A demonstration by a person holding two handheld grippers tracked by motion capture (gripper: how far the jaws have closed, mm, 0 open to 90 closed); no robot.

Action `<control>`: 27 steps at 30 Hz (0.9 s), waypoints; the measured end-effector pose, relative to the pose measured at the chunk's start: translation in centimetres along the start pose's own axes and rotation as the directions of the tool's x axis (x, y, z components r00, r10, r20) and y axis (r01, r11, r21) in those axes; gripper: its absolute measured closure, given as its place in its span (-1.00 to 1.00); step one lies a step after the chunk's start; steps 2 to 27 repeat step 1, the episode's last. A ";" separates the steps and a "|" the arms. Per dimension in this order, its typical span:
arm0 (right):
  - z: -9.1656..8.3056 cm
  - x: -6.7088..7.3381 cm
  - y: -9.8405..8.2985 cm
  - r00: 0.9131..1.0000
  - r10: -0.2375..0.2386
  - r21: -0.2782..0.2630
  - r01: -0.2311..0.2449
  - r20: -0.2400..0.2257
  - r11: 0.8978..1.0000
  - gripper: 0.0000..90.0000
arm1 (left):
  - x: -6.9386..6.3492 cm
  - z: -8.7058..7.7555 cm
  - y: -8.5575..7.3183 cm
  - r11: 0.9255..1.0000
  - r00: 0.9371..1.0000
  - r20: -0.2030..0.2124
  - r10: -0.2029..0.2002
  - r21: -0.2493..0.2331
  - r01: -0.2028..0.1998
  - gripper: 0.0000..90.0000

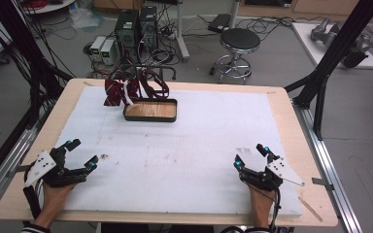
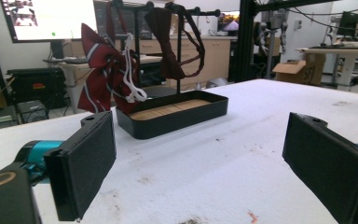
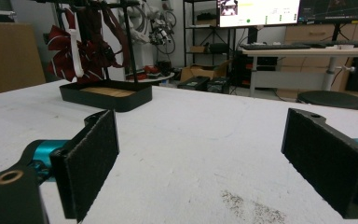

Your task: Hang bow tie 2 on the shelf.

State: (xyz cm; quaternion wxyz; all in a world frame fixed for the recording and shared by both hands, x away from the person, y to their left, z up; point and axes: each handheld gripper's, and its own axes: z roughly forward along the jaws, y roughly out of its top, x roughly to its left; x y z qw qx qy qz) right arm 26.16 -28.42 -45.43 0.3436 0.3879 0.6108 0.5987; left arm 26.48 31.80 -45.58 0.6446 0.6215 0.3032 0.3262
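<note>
1. The left tongs (image 1: pixel 81 154) rest at the near left corner of the counter (image 1: pixel 184 145), held in a hand (image 1: pixel 53 196); the jaws stand wide apart with nothing between them.
2. The right tongs (image 1: pixel 250 155) sit at the near right of the counter, jaws just as wide and empty.
3. Far from both, toward the back edge and left of centre, stands a black tray (image 1: pixel 150 110) with a wooden floor.
4. A thin black rack (image 2: pixel 179 46) rises from the tray's far side.
5. A dark red striped bow tie (image 2: pixel 100 70) with a white strap hangs on the rack's left; a plain maroon bow tie (image 2: pixel 170 44) hangs beside it on a looped strap.
6. In the right gripper view the tray (image 3: pixel 106 94) lies well ahead, to the left.
</note>
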 end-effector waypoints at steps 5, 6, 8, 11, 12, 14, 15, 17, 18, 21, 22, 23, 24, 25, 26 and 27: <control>0.0 0.0 0.0 1.000 0.001 -0.002 -0.001 0.002 1.000 -0.77 | 0.0 0.0 0.0 1.000 1.000 -0.001 -0.001 0.001 0.001 -0.78; 0.0 0.0 0.0 1.000 0.001 -0.002 -0.001 0.002 1.000 -0.77 | 0.0 0.0 0.0 1.000 1.000 -0.001 -0.001 0.001 0.001 -0.78; 0.0 0.0 0.0 1.000 0.001 -0.002 -0.001 0.002 1.000 -0.77 | 0.0 0.0 0.0 1.000 1.000 -0.001 -0.001 0.001 0.001 -0.78; 0.0 0.0 0.0 1.000 0.001 -0.002 -0.001 0.002 1.000 -0.77 | 0.0 0.0 0.0 1.000 1.000 -0.001 -0.001 0.001 0.001 -0.78; 0.0 0.0 0.0 1.000 0.001 -0.002 -0.001 0.002 1.000 -0.77 | 0.0 0.0 0.0 1.000 1.000 -0.001 -0.001 0.001 0.001 -0.78; 0.0 0.0 0.0 1.000 0.001 -0.002 -0.001 0.002 1.000 -0.77 | 0.0 0.0 0.0 1.000 1.000 -0.001 -0.001 0.001 0.001 -0.78; 0.0 0.0 0.0 1.000 0.001 -0.002 -0.001 0.002 1.000 -0.77 | 0.0 0.0 0.0 1.000 1.000 -0.001 -0.001 0.001 0.001 -0.78; 0.0 0.0 0.0 1.000 0.001 -0.002 -0.001 0.002 1.000 -0.77 | 0.0 0.0 0.0 1.000 1.000 -0.001 -0.001 0.001 0.001 -0.78; 0.0 0.0 0.0 1.000 0.001 -0.002 -0.001 0.002 1.000 -0.77 | 0.0 0.0 0.0 1.000 1.000 -0.001 -0.001 0.001 0.001 -0.78; 0.0 0.0 0.0 1.000 0.001 -0.002 -0.001 0.002 1.000 -0.77 | 0.0 0.0 0.0 1.000 1.000 -0.001 -0.001 0.001 0.001 -0.78; 0.0 0.0 0.0 1.000 0.001 -0.002 -0.001 0.002 1.000 -0.77 | 0.0 0.0 0.0 1.000 1.000 -0.001 -0.001 0.001 0.001 -0.78; 0.0 0.0 0.0 1.000 0.001 -0.002 -0.001 0.002 1.000 -0.77 | 0.0 0.0 0.0 1.000 1.000 -0.001 -0.001 0.001 0.001 -0.78; 0.0 0.0 0.0 1.000 0.001 -0.002 -0.001 0.002 1.000 -0.77 | 0.0 0.0 0.0 1.000 1.000 -0.001 -0.001 0.001 0.001 -0.78; 0.0 0.0 0.0 1.000 0.001 -0.002 -0.001 0.002 1.000 -0.77 | 0.0 0.0 0.0 1.000 1.000 -0.001 -0.001 0.001 0.001 -0.78; 0.0 0.0 0.0 1.000 0.001 -0.002 -0.001 0.002 1.000 -0.77 | 0.0 0.0 0.0 1.000 1.000 -0.001 -0.001 0.001 0.001 -0.78; 0.0 0.0 0.0 1.000 0.001 -0.002 -0.001 0.002 1.000 -0.77 | 0.0 0.0 0.0 1.000 1.000 -0.001 -0.001 0.001 0.001 -0.78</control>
